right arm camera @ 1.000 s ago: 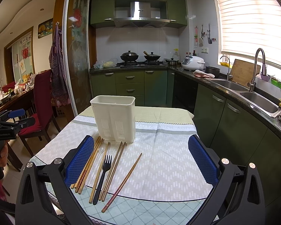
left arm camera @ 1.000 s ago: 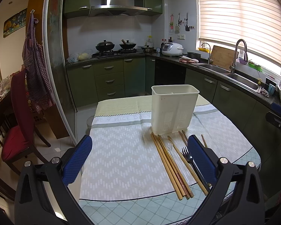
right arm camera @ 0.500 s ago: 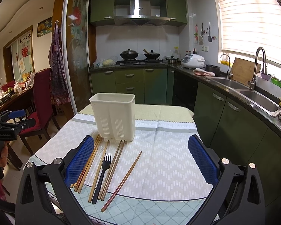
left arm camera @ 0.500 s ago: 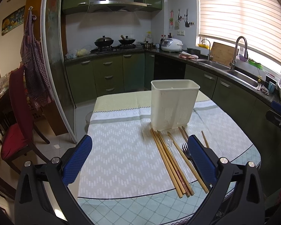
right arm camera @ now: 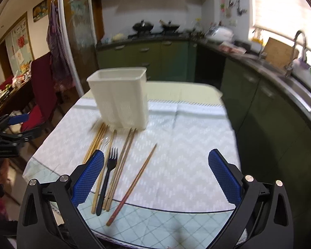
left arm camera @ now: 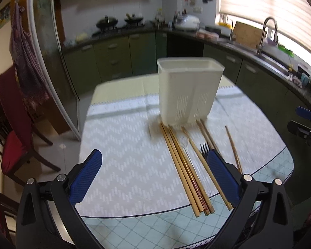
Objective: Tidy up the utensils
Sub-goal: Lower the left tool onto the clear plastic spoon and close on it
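Observation:
A white slotted utensil holder (left arm camera: 187, 91) stands upright on the table; it also shows in the right wrist view (right arm camera: 120, 97). In front of it lie several wooden chopsticks (left arm camera: 184, 168), a black plastic fork (right arm camera: 107, 172) and a clear spoon (left arm camera: 185, 145). One chopstick (right arm camera: 134, 183) lies apart, slanted, to the right of the fork. My left gripper (left arm camera: 153, 174) is open and empty above the near table edge, its right finger over the fork. My right gripper (right arm camera: 156, 176) is open and empty above the lone chopstick.
The table carries a white patterned cloth (right arm camera: 186, 145) over a green checked cover (left arm camera: 134, 232). A red chair (left arm camera: 12, 128) stands left of the table. Green kitchen cabinets (right arm camera: 269, 112) and a sink counter run along the right.
Both grippers have moved forward and tilted down towards the utensils, so the holder and chopsticks look larger. Both stay open.

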{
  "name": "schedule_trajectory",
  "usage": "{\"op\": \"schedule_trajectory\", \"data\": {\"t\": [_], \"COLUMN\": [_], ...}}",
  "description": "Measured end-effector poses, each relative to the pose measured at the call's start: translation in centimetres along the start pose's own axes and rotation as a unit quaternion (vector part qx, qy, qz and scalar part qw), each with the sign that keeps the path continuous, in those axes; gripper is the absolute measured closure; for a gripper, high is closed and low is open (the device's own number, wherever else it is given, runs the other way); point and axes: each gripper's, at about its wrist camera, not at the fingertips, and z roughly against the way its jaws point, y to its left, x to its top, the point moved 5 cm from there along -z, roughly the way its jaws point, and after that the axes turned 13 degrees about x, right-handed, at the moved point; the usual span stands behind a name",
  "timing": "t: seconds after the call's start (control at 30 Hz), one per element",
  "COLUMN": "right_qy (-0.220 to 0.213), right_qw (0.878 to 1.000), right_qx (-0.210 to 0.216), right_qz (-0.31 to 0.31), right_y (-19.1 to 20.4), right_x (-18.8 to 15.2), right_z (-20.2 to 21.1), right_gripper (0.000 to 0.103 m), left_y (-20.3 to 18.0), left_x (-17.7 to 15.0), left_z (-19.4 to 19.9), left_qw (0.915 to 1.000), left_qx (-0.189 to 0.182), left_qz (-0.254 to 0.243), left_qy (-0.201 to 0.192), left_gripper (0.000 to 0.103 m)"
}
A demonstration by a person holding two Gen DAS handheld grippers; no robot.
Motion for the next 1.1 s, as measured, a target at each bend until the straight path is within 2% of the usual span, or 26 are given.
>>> {"op": "schedule_trajectory", "data": {"t": [0.13,0.27,0.3,0.37,0.43,0.53,0.6,0.67,0.73,0.93,1.1], "right_qy": [0.025,0.025,0.025,0.024,0.026,0.027,0.026,0.023,0.024,0.023,0.019], "right_qw": [1.000,1.000,1.000,1.000,1.000,1.000,1.000,1.000,0.999,1.000,1.000], "right_qx": [0.004,0.005,0.004,0.005,0.005,0.006,0.006,0.006,0.006,0.008,0.007], "right_qz": [-0.001,-0.007,-0.009,-0.013,-0.015,-0.015,-0.016,-0.019,-0.022,-0.020,-0.020], "right_y": [0.0,-0.2,-0.3,-0.5,-0.6,-0.8,-1.0,-1.2,-1.5,-1.5,-1.5], "right_x": [0.4,0.8,0.8,0.8,0.7,0.6,0.5,0.4,0.4,0.4,0.3], "right_z": [-1.5,-1.9,-1.9,-1.9,-1.9,-1.9,-1.8,-1.7,-1.7,-1.6,-1.4], "right_gripper": [0.004,0.004,0.004,0.004,0.004,0.004,0.004,0.004,0.004,0.004,0.004], "left_y": [-1.8,-4.5,-5.3,-6.7,-7.6,-8.4,-8.8,-9.3,-9.8,-10.6,-11.3], "left_x": [0.0,-0.4,-0.6,-0.8,-1.0,-0.9,-0.6,-0.5,-0.5,0.1,0.3], "left_z": [-3.4,-6.8,-7.6,-8.9,-10.1,-11.6,-12.0,-12.4,-12.8,-14.3,-15.4], "left_qw": [0.9975,0.9867,0.9832,0.9766,0.9709,0.9683,0.9669,0.9646,0.9614,0.9609,0.9579], "left_qx": [-0.020,-0.061,-0.070,-0.083,-0.086,-0.075,-0.078,-0.088,-0.097,-0.082,-0.083], "left_qz": [-0.011,-0.014,-0.016,-0.017,-0.009,-0.003,-0.001,0.009,0.014,0.023,0.022], "left_qy": [0.067,0.150,0.168,0.198,0.223,0.238,0.243,0.249,0.257,0.263,0.274], "left_gripper": [0.006,0.008,0.011,0.032,0.041,0.045,0.052,0.069,0.076,0.083,0.090]}}
